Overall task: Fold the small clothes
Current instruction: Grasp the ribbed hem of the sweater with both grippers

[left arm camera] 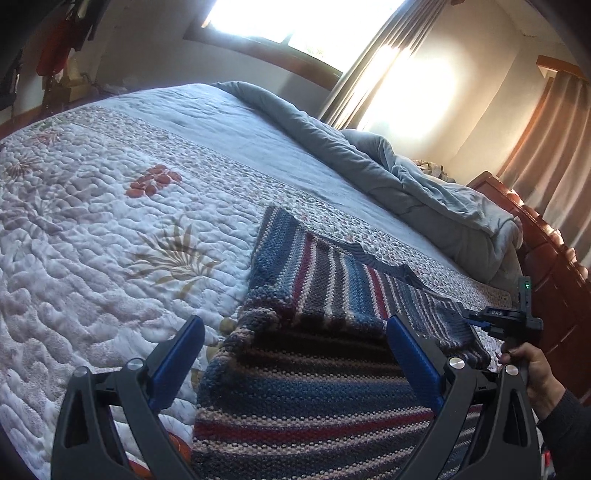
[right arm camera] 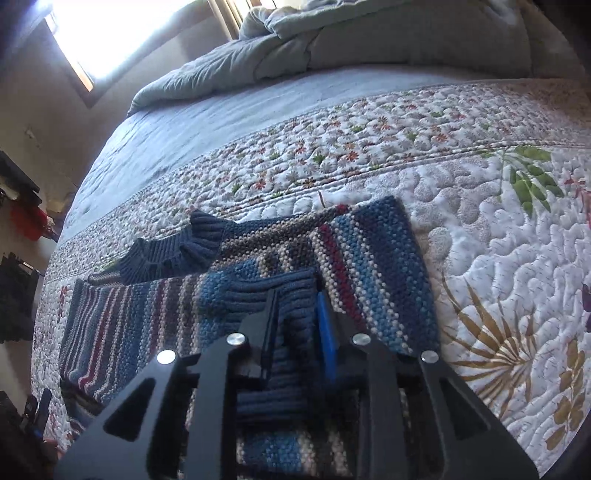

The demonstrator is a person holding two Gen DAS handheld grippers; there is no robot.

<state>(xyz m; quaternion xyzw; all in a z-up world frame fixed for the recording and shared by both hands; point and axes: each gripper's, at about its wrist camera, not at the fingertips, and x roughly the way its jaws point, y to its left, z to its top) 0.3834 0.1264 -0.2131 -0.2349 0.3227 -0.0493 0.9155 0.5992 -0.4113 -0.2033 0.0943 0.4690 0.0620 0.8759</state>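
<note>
A: Where is the striped knit sweater (left arm camera: 314, 369)?

B: Flat on the floral quilt (left arm camera: 92, 240) of the bed, partly folded. In the left wrist view its near part fills the space between the fingers, and the bottom edge of the picture cuts it off.

A: And the left gripper (left arm camera: 295, 354)?

B: Its jaws stand wide apart above the knit, holding nothing. Whether the blue pads (left arm camera: 413, 365) touch the wool I cannot tell.

A: The right gripper (right arm camera: 299, 321)?

B: Jaws narrow, closed on a ribbed dark blue cuff (right arm camera: 273, 295) of the sweater, which runs back between the fingers. Its near end is hidden under the black frame.

A: Anything else hard to read?

B: The ribbed collar (right arm camera: 177, 247) lies at the far edge, but the body beneath the folded part is covered. A rumpled grey duvet (left arm camera: 406, 177) sits beyond, near the wooden headboard (left arm camera: 546, 258). The window (left arm camera: 295, 22) is blown out by glare, and the right hand (left arm camera: 532, 373) shows only at the picture's edge.
</note>
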